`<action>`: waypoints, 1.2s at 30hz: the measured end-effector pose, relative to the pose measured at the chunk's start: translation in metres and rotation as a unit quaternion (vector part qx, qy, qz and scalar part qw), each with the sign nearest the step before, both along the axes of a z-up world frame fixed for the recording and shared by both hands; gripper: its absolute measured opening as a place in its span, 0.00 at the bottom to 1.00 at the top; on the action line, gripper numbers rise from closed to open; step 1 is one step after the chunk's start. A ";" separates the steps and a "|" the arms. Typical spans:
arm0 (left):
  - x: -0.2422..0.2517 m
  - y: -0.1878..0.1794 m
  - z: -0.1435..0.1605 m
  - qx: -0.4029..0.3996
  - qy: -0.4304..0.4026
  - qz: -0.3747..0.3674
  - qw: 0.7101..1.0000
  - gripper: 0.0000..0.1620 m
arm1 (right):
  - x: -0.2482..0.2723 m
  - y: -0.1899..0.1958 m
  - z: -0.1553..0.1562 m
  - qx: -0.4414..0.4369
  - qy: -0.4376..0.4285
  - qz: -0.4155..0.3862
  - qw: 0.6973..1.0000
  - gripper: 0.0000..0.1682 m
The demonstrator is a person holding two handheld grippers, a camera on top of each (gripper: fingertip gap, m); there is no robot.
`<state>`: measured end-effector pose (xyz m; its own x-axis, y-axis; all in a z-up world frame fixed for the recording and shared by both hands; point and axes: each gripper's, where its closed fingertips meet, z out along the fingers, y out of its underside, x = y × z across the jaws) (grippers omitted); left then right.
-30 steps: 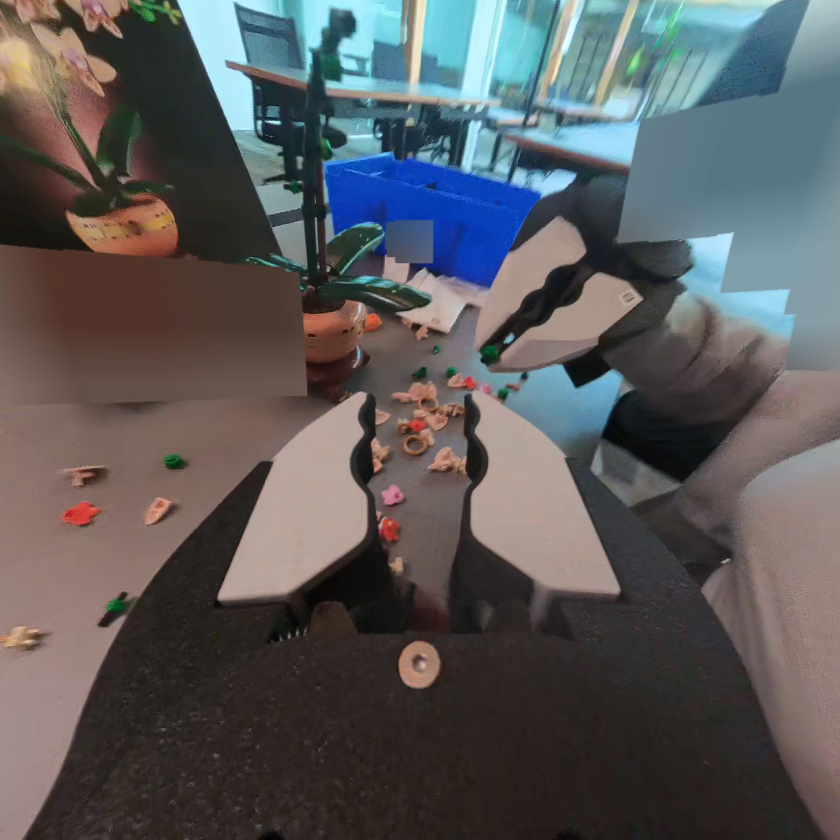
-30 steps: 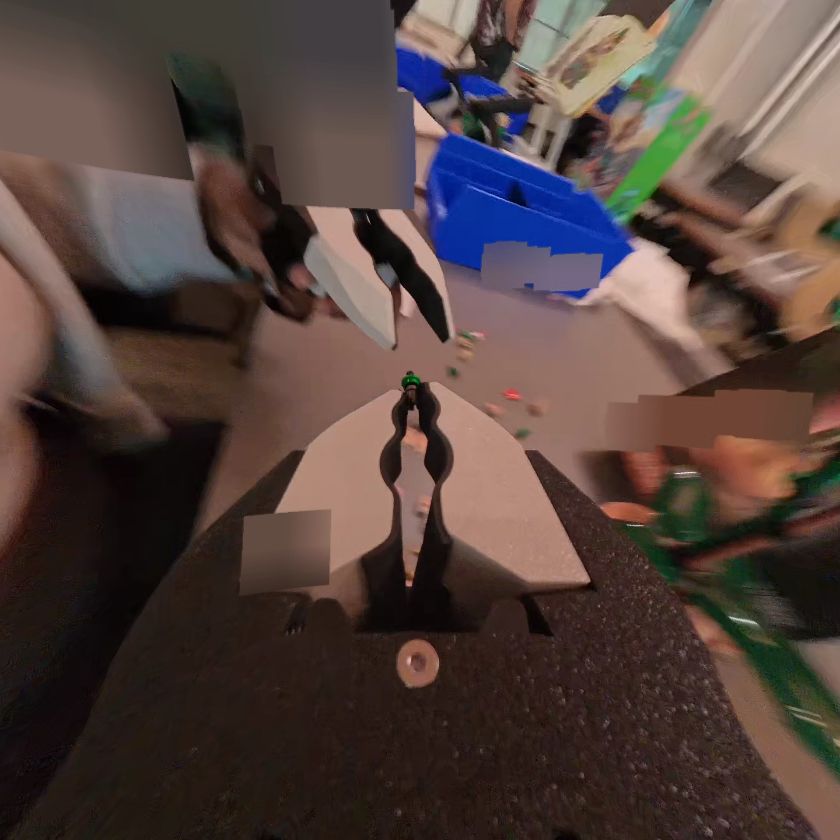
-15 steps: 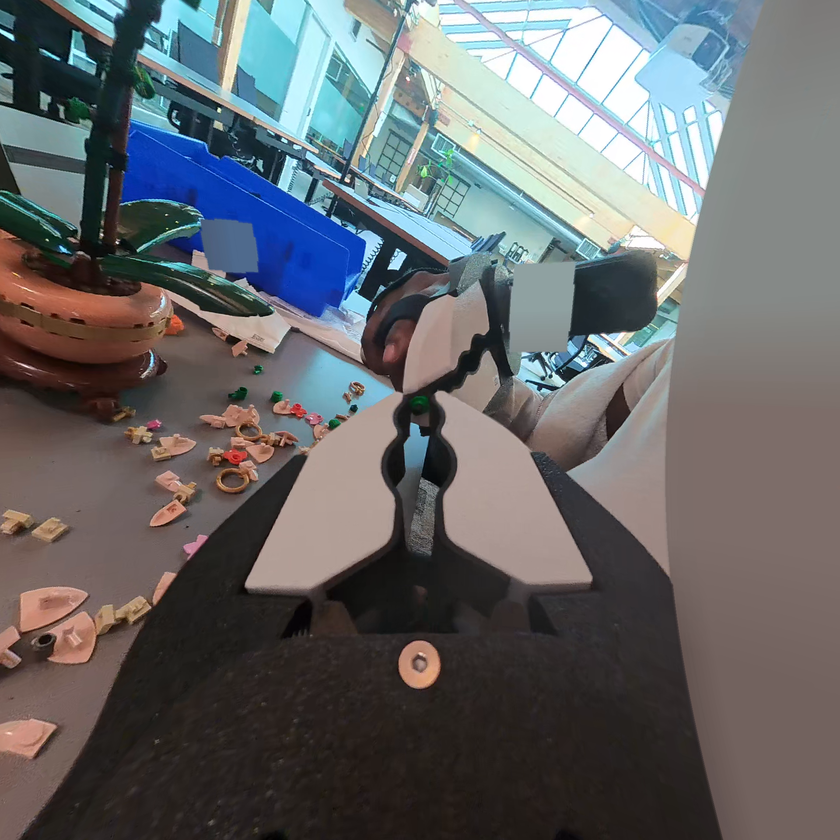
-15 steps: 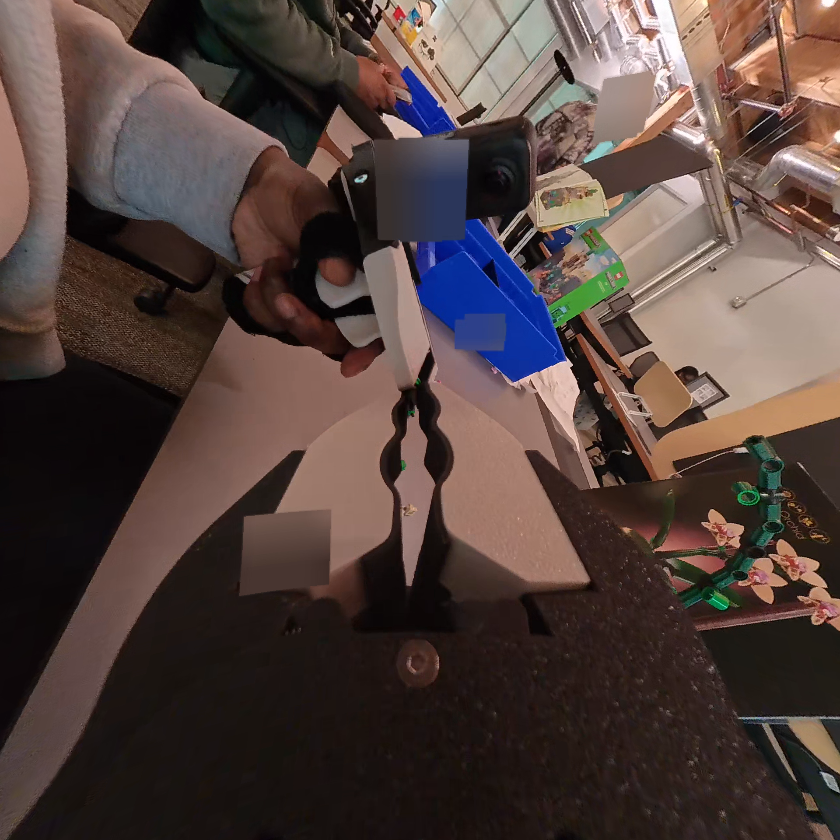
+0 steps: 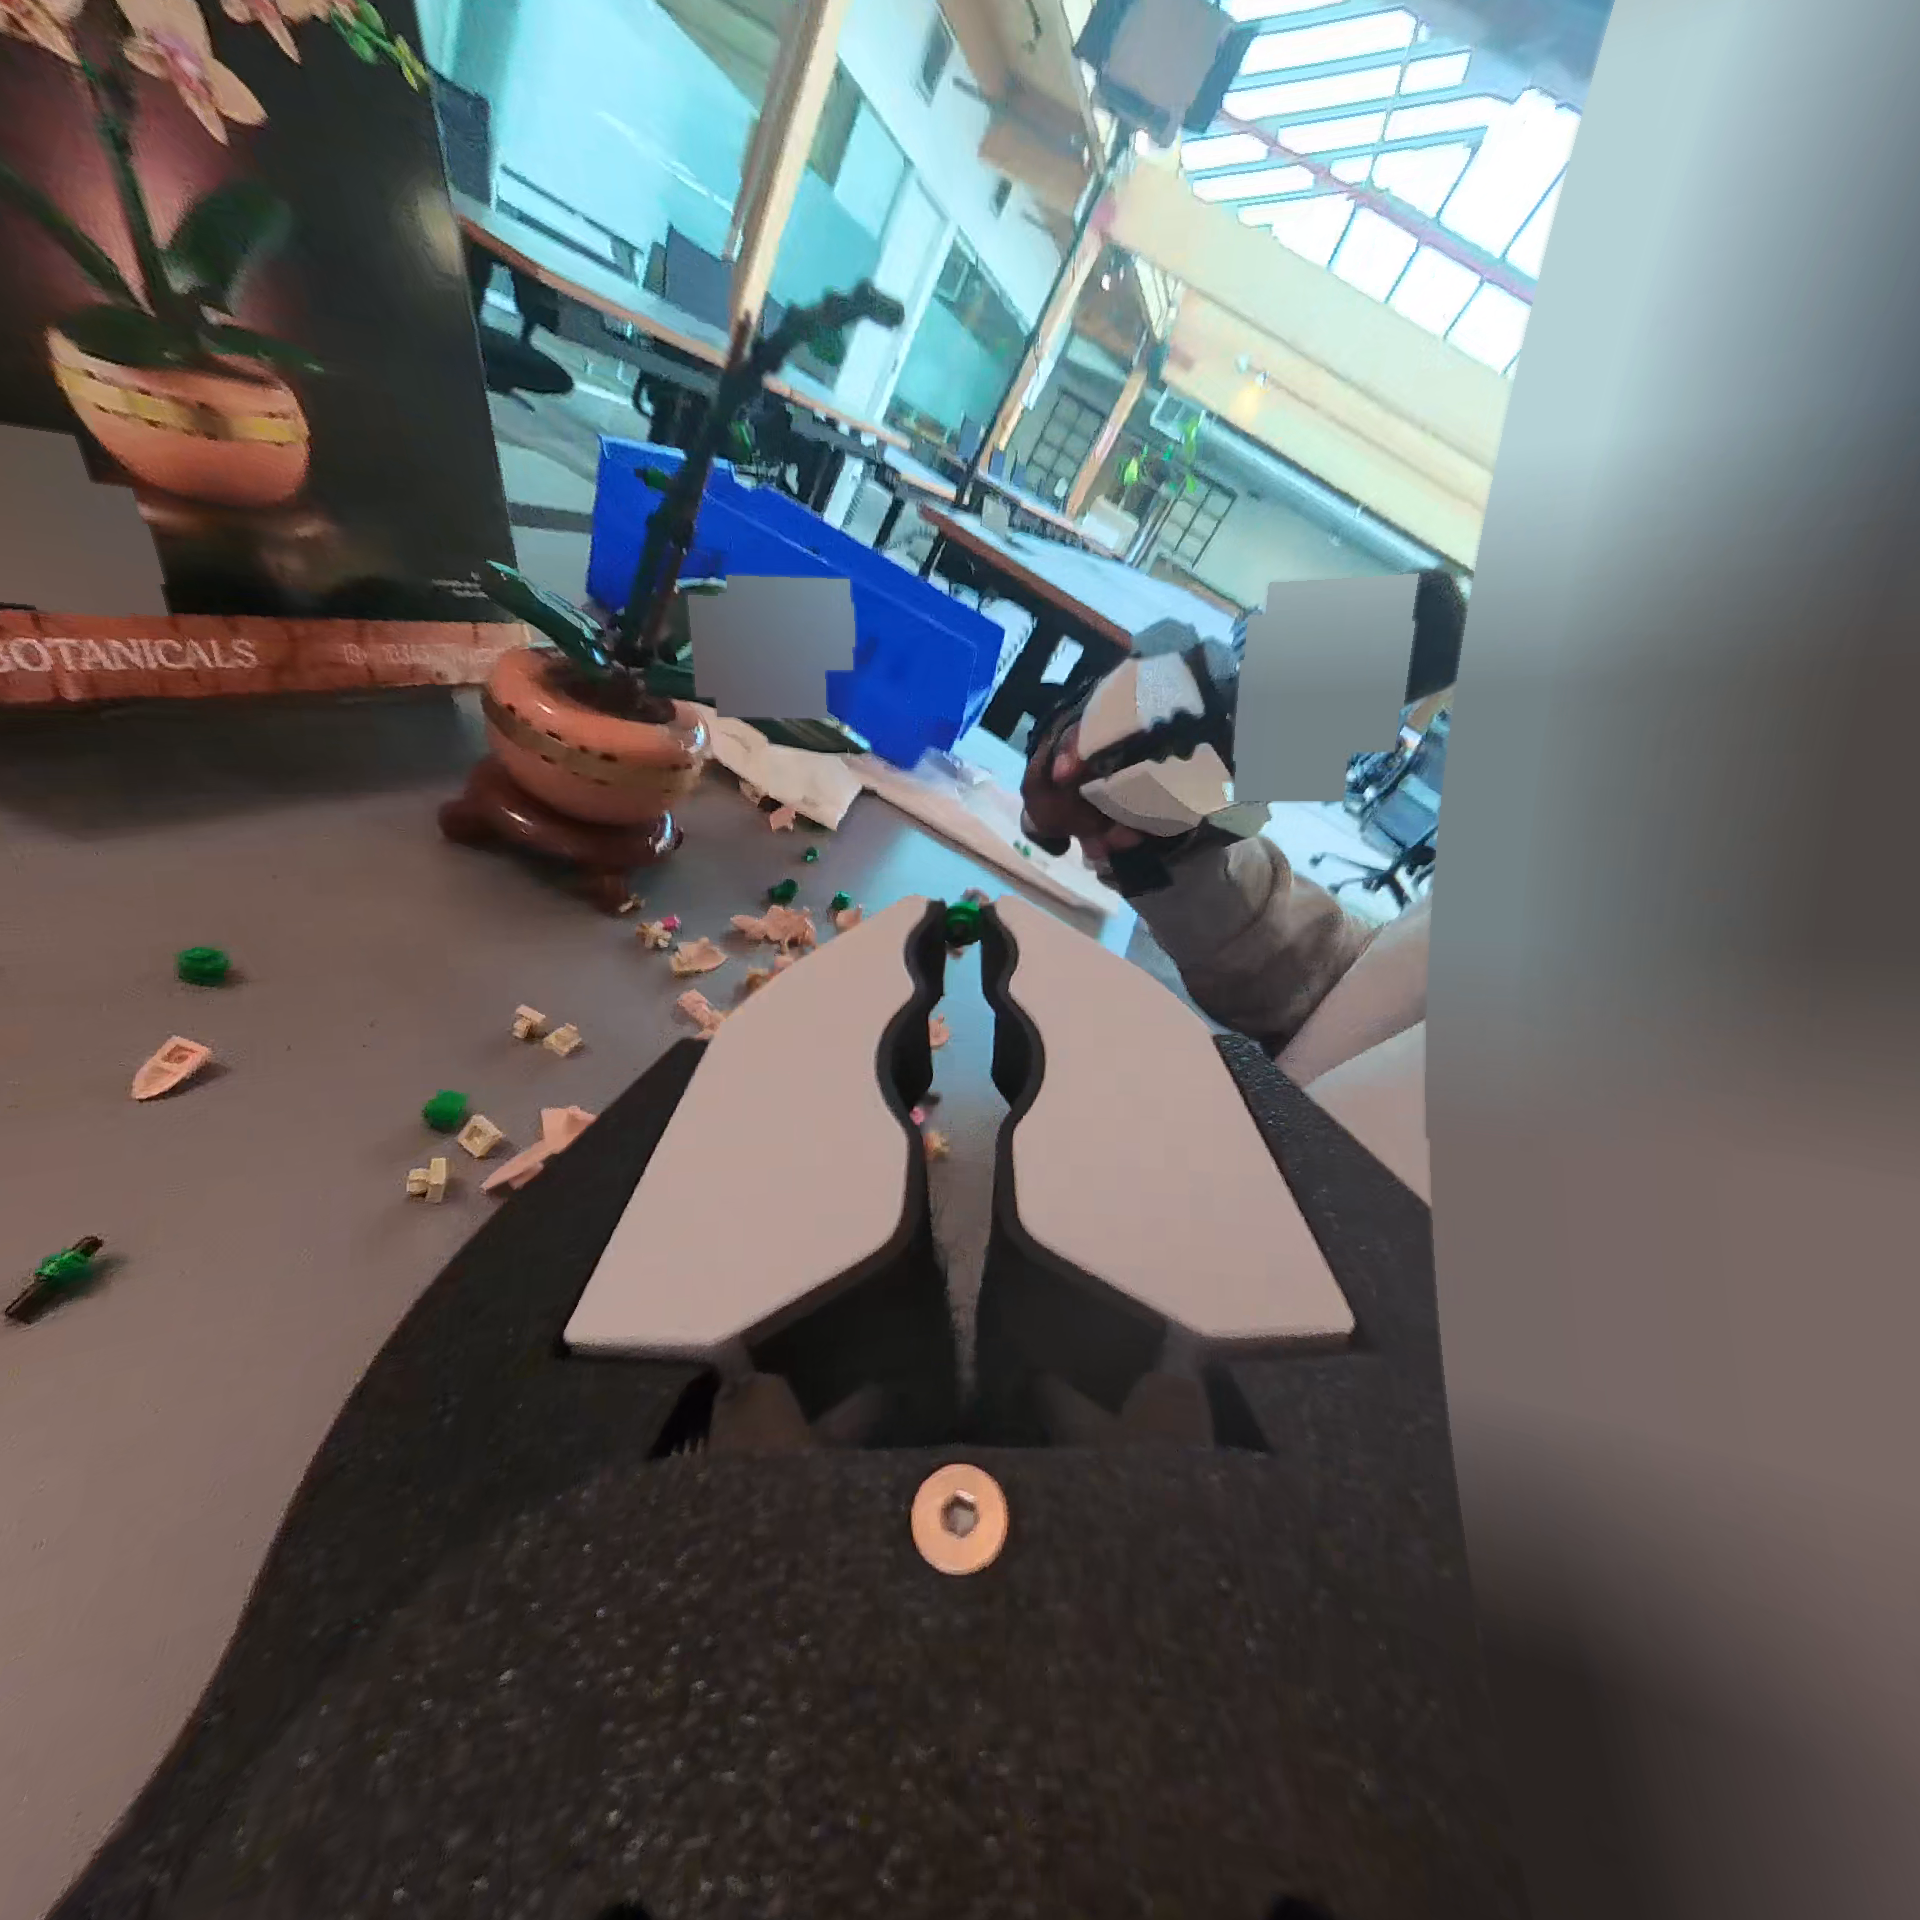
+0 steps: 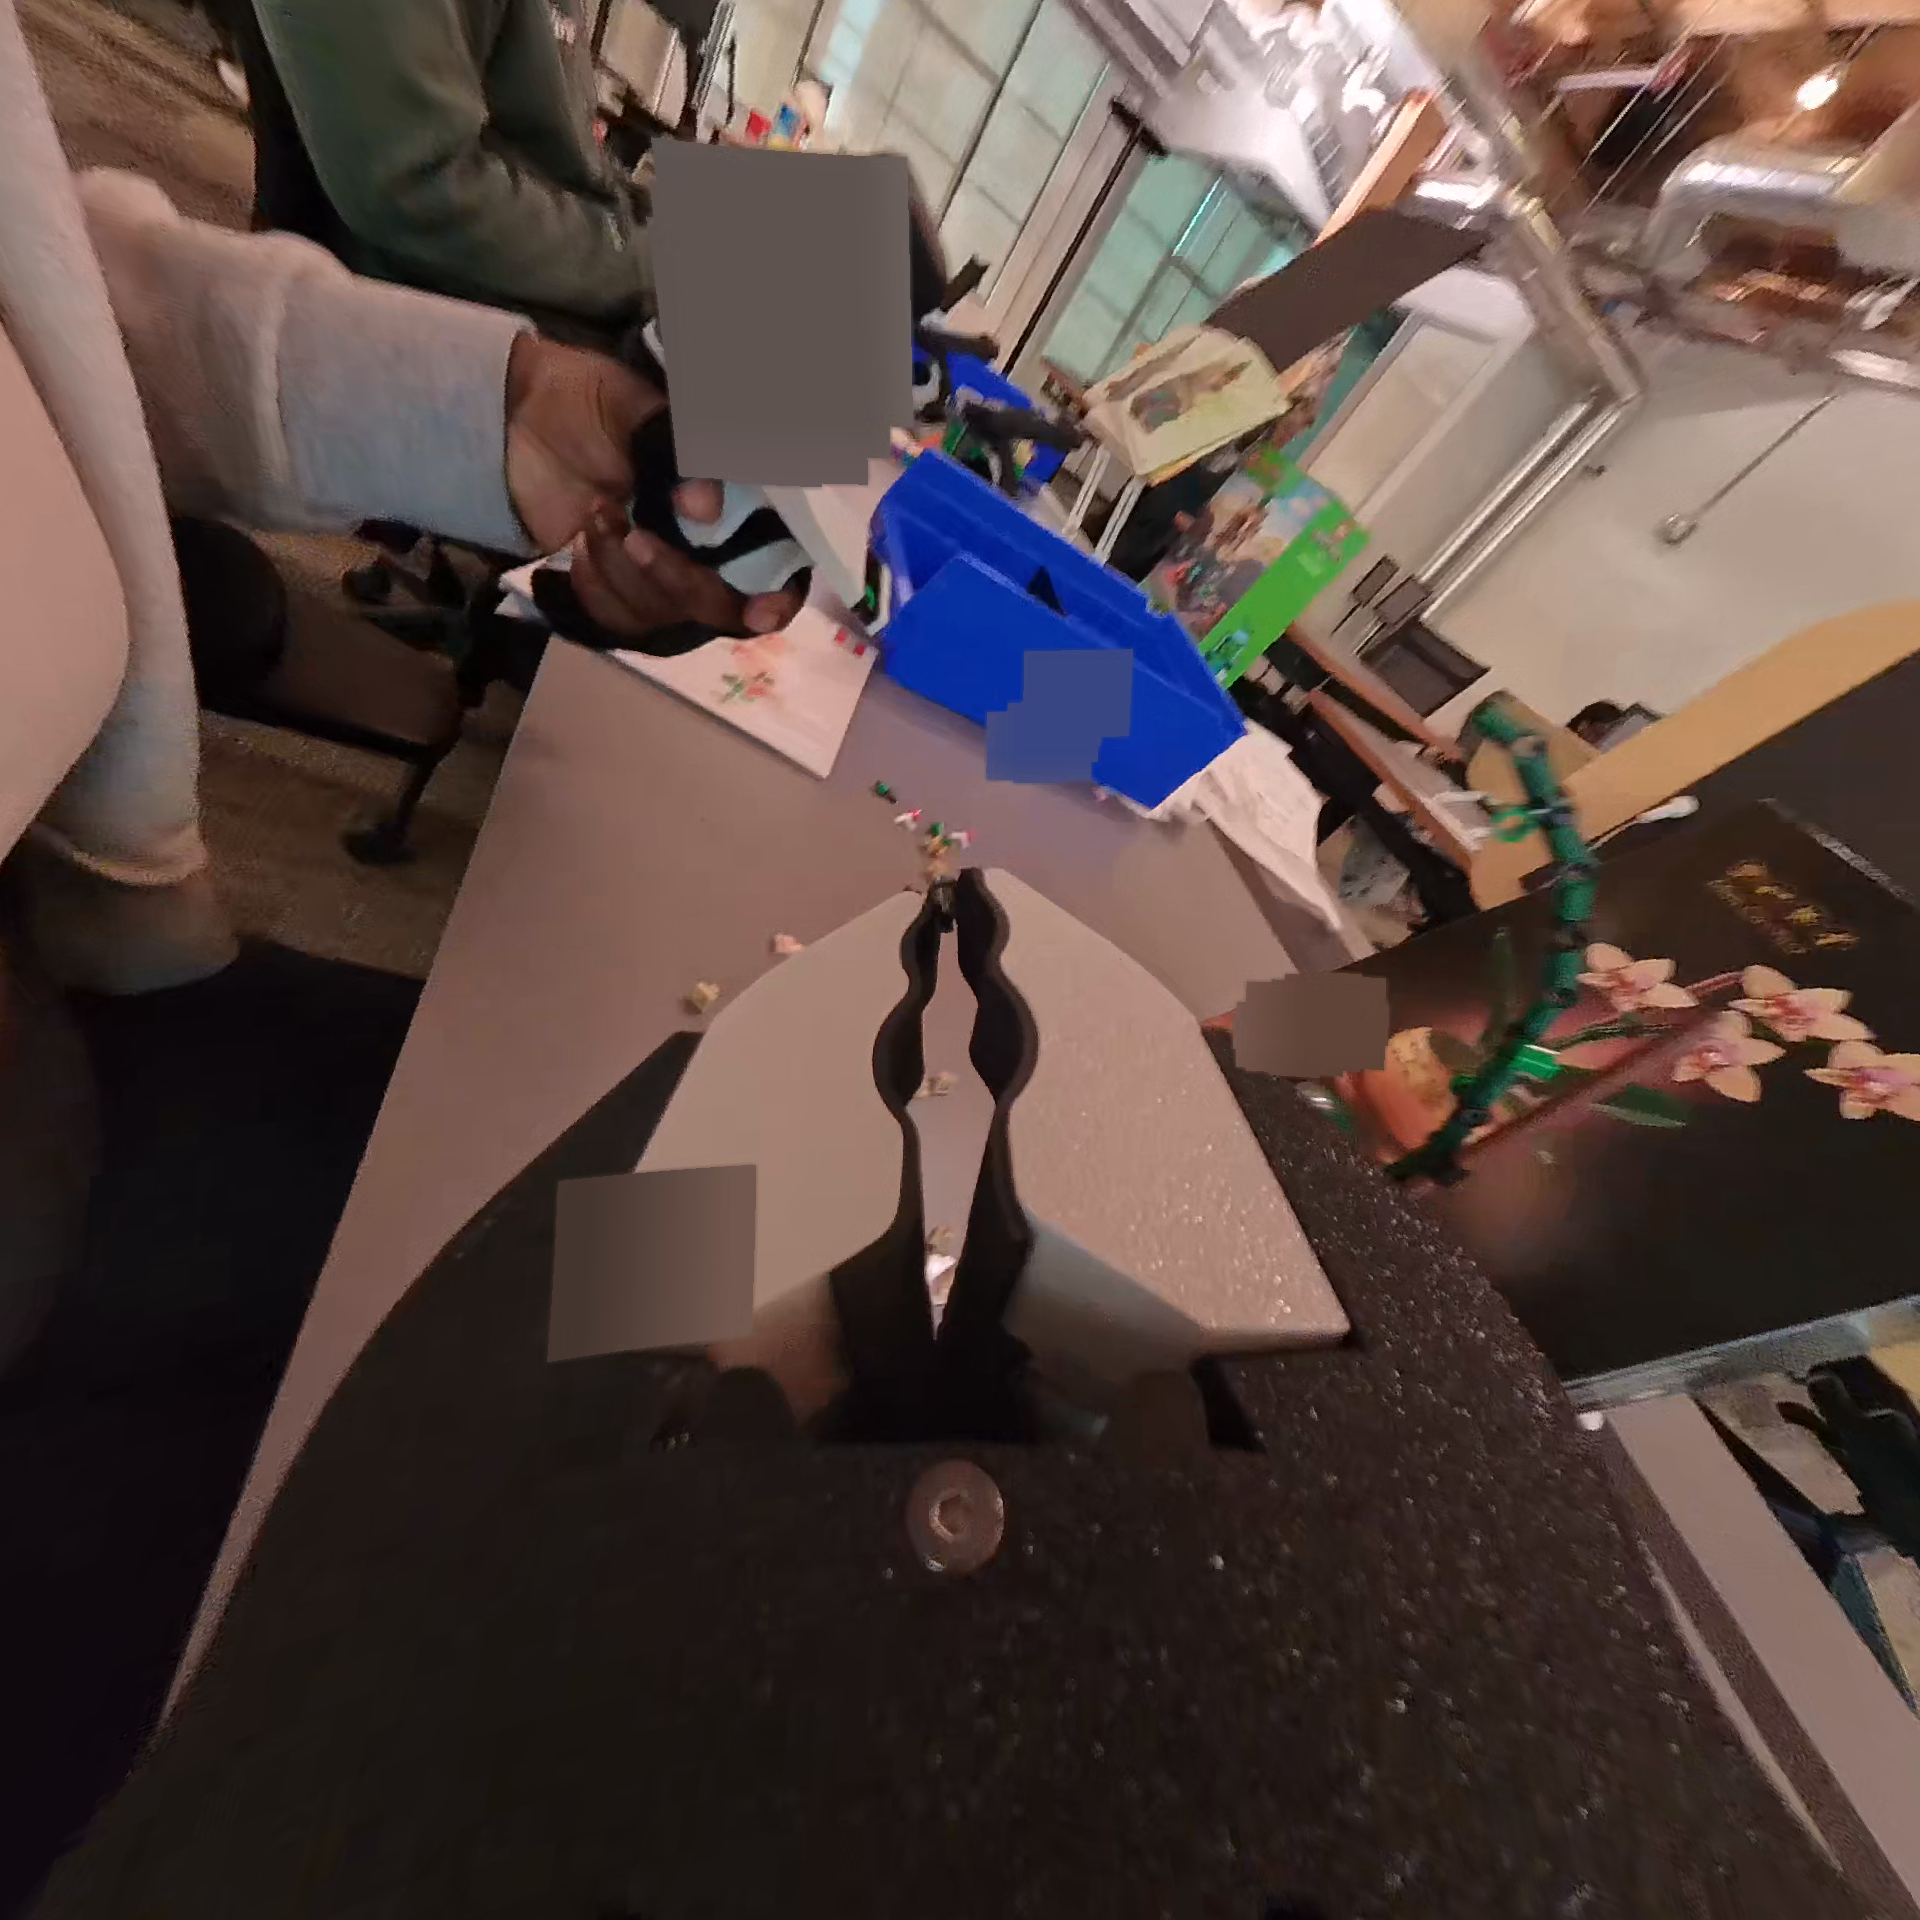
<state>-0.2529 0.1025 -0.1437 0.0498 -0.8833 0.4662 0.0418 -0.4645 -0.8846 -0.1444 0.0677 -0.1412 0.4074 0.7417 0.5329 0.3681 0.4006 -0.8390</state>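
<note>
My left gripper (image 5: pixel 961 920) is shut on a small green round piece (image 5: pixel 962 923) held at its tips, above the grey table (image 5: pixel 260 1039). My right gripper (image 6: pixel 948 894) is shut, with a tiny dark piece (image 6: pixel 942 889) pinched at its tips. It also shows in the left wrist view (image 5: pixel 1148 750), held in a hand off to the right and apart from the left gripper. A brick-built orchid pot (image 5: pixel 587 740) with a bare dark stem (image 5: pixel 707 447) stands ahead to the left. Several small pink, tan and green pieces (image 5: pixel 769 925) lie scattered between pot and gripper.
A blue bin (image 5: pixel 894 634) stands behind the pot, with white papers (image 5: pixel 790 769) beside it. A dark box with an orchid picture (image 5: pixel 239 312) stands at the back left. A black pin with a green ring (image 5: pixel 57 1270) lies at the near left. Another person (image 6: pixel 447 135) sits beyond the table. About 12 centimeters separates my left fingertips from my right. Between my right fingertips and the brick-built orchid pot (image 5: pixel 587 740) there is roughly 15 centimeters.
The two grippers met tip to tip half a second ago and have drawn apart. The green piece first seen in the right gripper is now in the left gripper, which was open.
</note>
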 end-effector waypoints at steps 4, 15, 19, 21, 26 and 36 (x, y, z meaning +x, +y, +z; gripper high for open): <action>0.010 0.016 -0.047 0.067 0.163 0.056 0.983 0.04 | -0.017 0.024 -0.060 -0.110 -0.112 -0.060 0.986 0.03; 0.025 0.034 -0.091 0.154 0.311 0.086 0.934 0.12 | -0.034 0.054 -0.116 -0.259 -0.092 -0.176 0.945 0.26; 0.047 0.022 -0.079 0.174 0.252 0.058 0.950 0.12 | -0.038 0.047 -0.117 -0.286 -0.066 -0.142 0.945 0.31; 0.056 0.021 -0.081 0.173 0.253 0.060 0.950 0.11 | -0.042 0.044 -0.118 -0.297 -0.063 -0.127 0.944 0.33; 0.072 0.029 -0.100 0.192 0.307 0.074 0.929 0.12 | -0.052 0.039 -0.109 -0.276 -0.056 -0.109 0.953 0.33; 0.078 0.031 -0.100 0.185 0.304 0.070 0.932 0.13 | -0.038 0.042 -0.119 -0.297 -0.056 -0.130 0.944 0.33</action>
<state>-0.1753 0.1330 -0.2435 0.3320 -0.9431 -0.0211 -0.4821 -0.1504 -0.8631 -0.1821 0.1093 -0.2605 0.5824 0.8061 0.1051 0.4897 -0.2447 -0.8368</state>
